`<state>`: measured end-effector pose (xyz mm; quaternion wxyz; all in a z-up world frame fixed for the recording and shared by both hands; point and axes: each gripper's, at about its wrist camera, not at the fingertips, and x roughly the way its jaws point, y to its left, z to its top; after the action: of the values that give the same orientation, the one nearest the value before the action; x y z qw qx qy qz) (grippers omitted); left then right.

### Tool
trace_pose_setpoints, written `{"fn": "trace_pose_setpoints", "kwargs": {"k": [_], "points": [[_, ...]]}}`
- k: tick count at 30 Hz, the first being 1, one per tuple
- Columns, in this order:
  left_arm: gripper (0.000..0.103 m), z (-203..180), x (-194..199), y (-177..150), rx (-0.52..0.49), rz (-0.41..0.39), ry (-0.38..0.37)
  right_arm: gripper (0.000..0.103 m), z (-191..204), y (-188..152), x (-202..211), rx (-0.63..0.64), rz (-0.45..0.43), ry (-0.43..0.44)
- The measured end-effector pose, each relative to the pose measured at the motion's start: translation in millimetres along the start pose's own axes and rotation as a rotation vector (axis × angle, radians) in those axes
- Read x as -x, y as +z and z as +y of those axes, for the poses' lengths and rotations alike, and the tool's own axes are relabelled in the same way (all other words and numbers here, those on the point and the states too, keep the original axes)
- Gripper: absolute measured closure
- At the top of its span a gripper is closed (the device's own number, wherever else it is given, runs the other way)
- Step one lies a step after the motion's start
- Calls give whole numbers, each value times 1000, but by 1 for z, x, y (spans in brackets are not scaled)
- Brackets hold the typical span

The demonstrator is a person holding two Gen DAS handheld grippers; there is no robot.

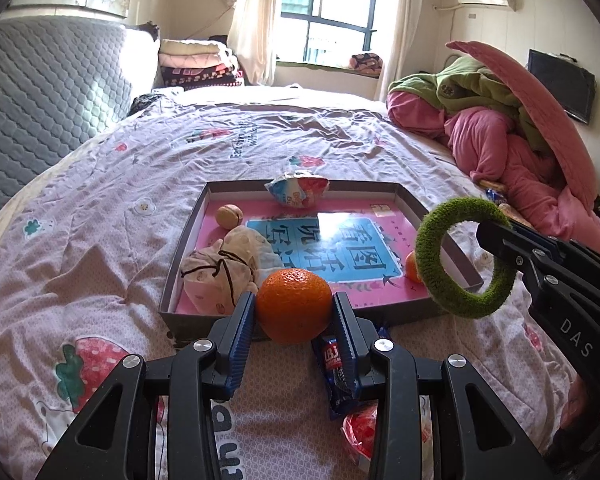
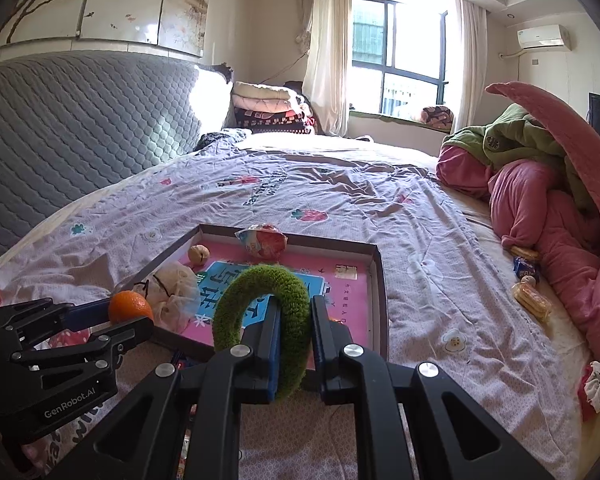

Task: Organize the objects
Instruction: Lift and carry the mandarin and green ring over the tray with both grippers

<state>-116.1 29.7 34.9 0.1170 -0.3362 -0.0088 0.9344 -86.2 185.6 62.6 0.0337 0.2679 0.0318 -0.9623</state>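
Observation:
My left gripper (image 1: pixel 294 312) is shut on an orange (image 1: pixel 294 304) and holds it just in front of the near edge of a shallow cardboard box (image 1: pixel 188 220) with a pink book cover inside. My right gripper (image 2: pixel 295 336) is shut on a fuzzy green ring (image 2: pixel 260 280), held above the box's near right part (image 2: pixel 382 300). The ring also shows in the left wrist view (image 1: pixel 460 300), and the orange in the right wrist view (image 2: pixel 130 306). In the box lie a walnut (image 1: pixel 229 215), a drawstring cloth pouch (image 1: pixel 220 268), a snack packet (image 1: pixel 298 190) and a second orange (image 1: pixel 411 266).
The box sits on a bed with a lilac strawberry-print sheet (image 1: pixel 100 208). A blue snack wrapper (image 1: pixel 336 376) and a red item (image 1: pixel 360 432) lie under my left gripper. Biscuit packets (image 2: pixel 530 300) and a scrunchie (image 2: pixel 598 380) lie right. Pink and green bedding (image 2: pixel 540 184) is piled right.

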Motion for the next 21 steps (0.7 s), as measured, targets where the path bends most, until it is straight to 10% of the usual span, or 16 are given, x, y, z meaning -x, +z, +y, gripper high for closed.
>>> {"fn": "trace_pose_setpoints", "kwargs": {"k": [21], "points": [[63,-7,-11,22,7,-65,36,89,-6,17,-12,-49,-32,-15]]}}
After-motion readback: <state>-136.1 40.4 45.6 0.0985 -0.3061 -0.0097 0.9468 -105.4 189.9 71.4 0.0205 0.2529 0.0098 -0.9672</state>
